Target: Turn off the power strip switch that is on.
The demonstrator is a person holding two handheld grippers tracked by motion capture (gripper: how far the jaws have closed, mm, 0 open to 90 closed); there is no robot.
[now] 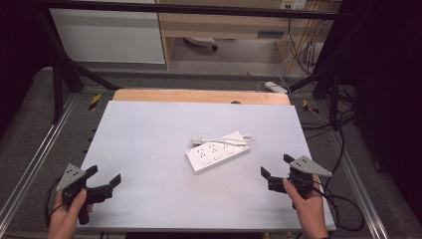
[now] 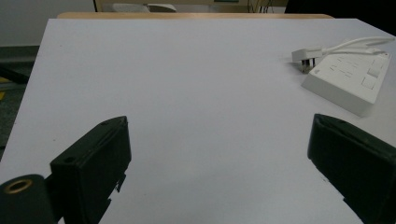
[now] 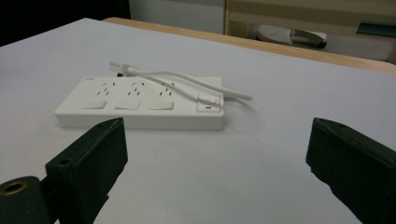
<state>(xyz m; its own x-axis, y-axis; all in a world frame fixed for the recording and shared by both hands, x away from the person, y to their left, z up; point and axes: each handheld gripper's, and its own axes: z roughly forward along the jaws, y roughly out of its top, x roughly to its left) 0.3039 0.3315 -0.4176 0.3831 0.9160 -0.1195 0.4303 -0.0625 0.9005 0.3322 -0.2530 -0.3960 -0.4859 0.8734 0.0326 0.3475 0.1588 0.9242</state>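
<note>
Nearest to the person, the left gripper [image 1: 106, 175] is held low over the near left part of the white table [image 1: 149, 129], with its jaws spread wide and nothing between them. The right gripper [image 1: 276, 168] is at the near right side, also with jaws wide apart and empty, and it points toward the middle of the table. Each hand holds its handle from below, the wrists quite level.

Farther, about the middle of the table and a little to the right, lies a white power strip [image 1: 217, 152], flat and turned at an angle. Its short white cable [image 3: 187, 84] lies across its top, and the plug [image 2: 306, 58] rests on the table just beside its far end.

I judge the strip is a stiff, rather light plastic box with smooth sides, so it may slip. The best hold seems across its narrow width, near the middle. The cable is soft and will hang loose.
</note>
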